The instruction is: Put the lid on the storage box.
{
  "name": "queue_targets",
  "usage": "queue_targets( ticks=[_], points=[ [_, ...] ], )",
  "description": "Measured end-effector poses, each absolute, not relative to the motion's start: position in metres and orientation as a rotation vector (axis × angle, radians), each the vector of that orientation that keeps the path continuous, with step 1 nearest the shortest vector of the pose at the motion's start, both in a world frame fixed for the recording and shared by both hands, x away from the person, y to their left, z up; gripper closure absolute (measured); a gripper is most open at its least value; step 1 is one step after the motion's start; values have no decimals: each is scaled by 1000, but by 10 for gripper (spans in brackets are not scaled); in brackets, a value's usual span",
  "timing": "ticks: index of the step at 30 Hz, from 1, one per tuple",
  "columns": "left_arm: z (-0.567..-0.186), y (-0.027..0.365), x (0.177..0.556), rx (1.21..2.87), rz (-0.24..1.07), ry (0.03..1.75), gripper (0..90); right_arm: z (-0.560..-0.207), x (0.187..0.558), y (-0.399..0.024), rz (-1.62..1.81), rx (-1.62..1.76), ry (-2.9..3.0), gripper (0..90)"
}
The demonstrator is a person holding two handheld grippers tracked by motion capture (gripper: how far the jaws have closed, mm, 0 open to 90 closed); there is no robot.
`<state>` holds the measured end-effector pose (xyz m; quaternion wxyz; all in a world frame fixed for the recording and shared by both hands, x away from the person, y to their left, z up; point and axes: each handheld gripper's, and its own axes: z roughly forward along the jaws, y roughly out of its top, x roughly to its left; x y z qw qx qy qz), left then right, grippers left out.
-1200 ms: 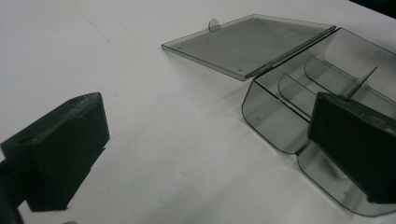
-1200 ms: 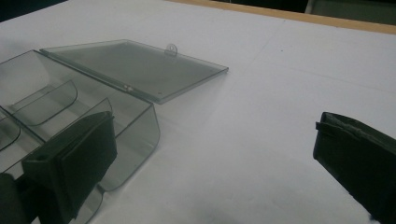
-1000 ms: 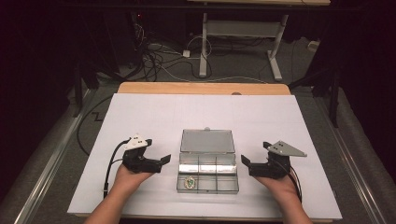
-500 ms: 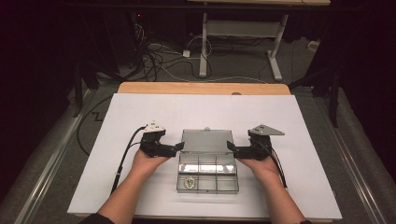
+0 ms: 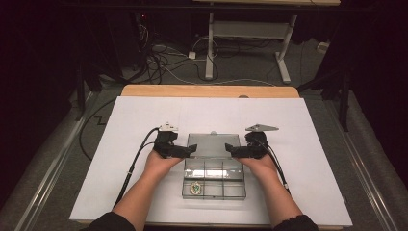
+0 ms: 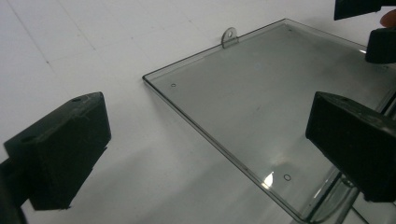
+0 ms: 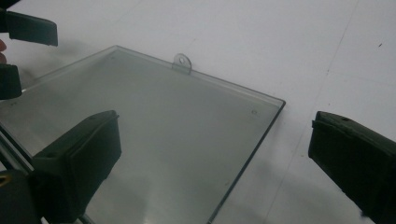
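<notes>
The clear box (image 5: 213, 177) lies open on the near middle of the white table (image 5: 308, 144), its lid (image 5: 213, 144) flat on the far side and a small green-and-white item (image 5: 195, 188) in a near-left compartment. The left gripper (image 5: 191, 150) hovers at the lid's left edge, jaws spread. The right gripper (image 5: 231, 151) hovers at its right edge, likewise spread.

Both grippers now sit farther up the table than a second ago. The left gripper (image 5: 191, 148) and right gripper (image 5: 230, 149) flank the open lid (image 5: 213, 143), jaws spread.
</notes>
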<state>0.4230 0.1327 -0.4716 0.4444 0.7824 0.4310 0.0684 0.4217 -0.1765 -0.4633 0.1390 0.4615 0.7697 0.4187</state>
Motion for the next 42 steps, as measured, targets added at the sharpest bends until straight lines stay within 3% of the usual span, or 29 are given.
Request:
queue_targets(
  ticks=[42],
  points=[
    [-479,125,421,1948,194,1068,1,-474,420,-185,1349,1610,2320,285]
  ],
)
